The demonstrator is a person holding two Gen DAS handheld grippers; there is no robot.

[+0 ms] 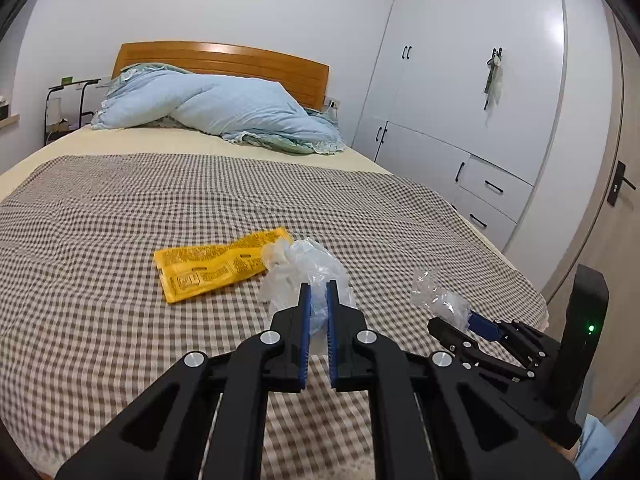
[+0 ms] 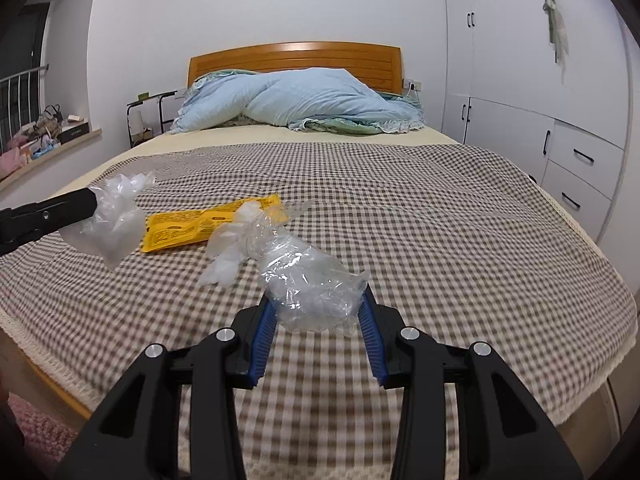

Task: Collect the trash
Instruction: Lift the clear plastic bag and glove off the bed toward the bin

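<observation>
Now both grippers' fingers clamp crumpled clear plastic: left gripper (image 1: 318,292) narrowly, right gripper (image 2: 318,300) wider.

A: What do the grippers look like?
B: The left gripper (image 1: 318,292) and right gripper (image 2: 318,304) are black linkages with silver pivot screws and ridged blue pads (image 2: 262,336).
A: Any markings?
B: A green light (image 1: 591,327) glows on the right one's body.

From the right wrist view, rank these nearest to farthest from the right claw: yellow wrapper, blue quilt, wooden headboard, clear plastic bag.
1. Clear plastic bag, pinched in the right claw.
2. Yellow wrapper, on the checked blanket, ahead and left.
3. Blue quilt, heaped at the head of the bed.
4. Wooden headboard, against the wall behind the quilt.
</observation>
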